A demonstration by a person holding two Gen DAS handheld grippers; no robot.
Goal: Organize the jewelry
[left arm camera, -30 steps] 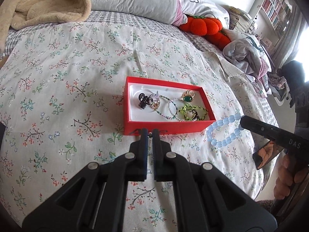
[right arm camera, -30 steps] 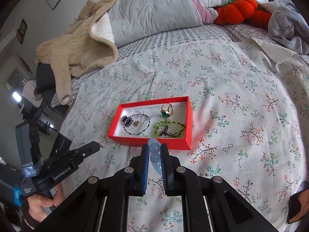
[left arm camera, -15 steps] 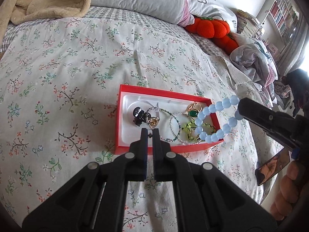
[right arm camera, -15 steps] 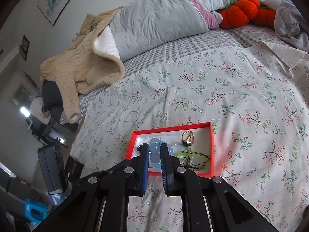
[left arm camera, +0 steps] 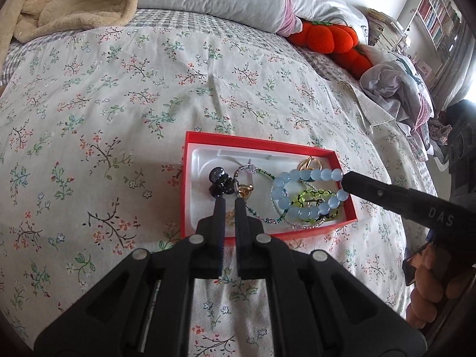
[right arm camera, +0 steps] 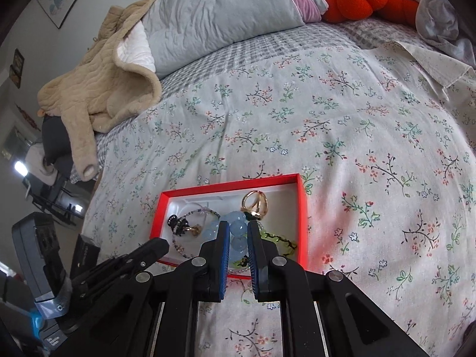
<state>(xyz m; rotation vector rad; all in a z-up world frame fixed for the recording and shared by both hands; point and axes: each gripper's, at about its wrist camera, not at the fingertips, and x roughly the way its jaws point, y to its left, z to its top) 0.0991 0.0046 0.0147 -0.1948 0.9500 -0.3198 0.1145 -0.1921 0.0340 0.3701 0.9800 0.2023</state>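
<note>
The right gripper (right arm camera: pixel 238 226) pinched a pale blue bead bracelet (left arm camera: pixel 300 197) between its blue-padded fingers (right arm camera: pixel 223 250), which stood a bead's width apart. In the left wrist view the loop hung from that gripper's tip (left arm camera: pixel 346 183) over the right half of the red jewelry box (left arm camera: pixel 255 142); whether its lower beads touched the pieces below could not be told. From the right wrist view most of the loop was hidden behind the fingers, with only a few beads (right arm camera: pixel 235 223) showing.

The left gripper (left arm camera: pixel 229 203) hovered at the box's near wall, its fingers close together with a narrow gap and nothing between them. They covered part of the white liner.

Inside the box lay a black hair clip (left arm camera: pixel 219 183), a small gold charm (left arm camera: pixel 244 191), a thin beaded chain (left arm camera: pixel 258 175), a green beaded bracelet (left arm camera: pixel 312 196) and a gold ring (right arm camera: pixel 255 203), tangled and partly overlapped by the blue beads. The ring's stone was hard to make out.

The box sat on a floral bedspread (left arm camera: pixel 119 113). At the frame's right edge, fingers of the person's hand (left arm camera: pixel 428 297) were cut off.
</note>
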